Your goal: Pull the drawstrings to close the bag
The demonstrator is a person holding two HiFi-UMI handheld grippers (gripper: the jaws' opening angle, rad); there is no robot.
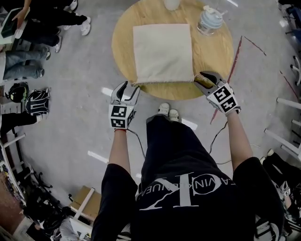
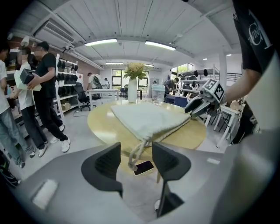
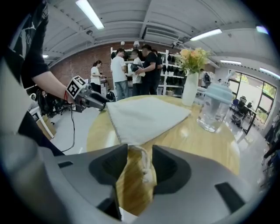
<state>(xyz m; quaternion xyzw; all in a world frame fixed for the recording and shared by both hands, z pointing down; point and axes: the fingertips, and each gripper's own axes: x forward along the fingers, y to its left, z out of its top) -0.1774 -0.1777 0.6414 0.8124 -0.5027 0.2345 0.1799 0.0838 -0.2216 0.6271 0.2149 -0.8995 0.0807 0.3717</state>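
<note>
A beige drawstring bag (image 1: 162,52) lies flat on the round wooden table (image 1: 216,52), its mouth edge toward me. My left gripper (image 1: 128,88) is open at the bag's near left corner. In the left gripper view the left drawstring loop (image 2: 139,151) hangs off the table edge between the spread jaws. My right gripper (image 1: 205,78) is open at the near right corner. In the right gripper view the knotted right drawstring (image 3: 145,168) lies between the jaws, close to the right one, with the bag (image 3: 146,116) just beyond.
A clear lidded jar (image 1: 210,20) and a white vase (image 1: 171,4) stand at the table's far side. A phone (image 2: 143,167) lies on the floor under the table edge. People (image 1: 28,28) and dark bags (image 1: 28,100) are at the left.
</note>
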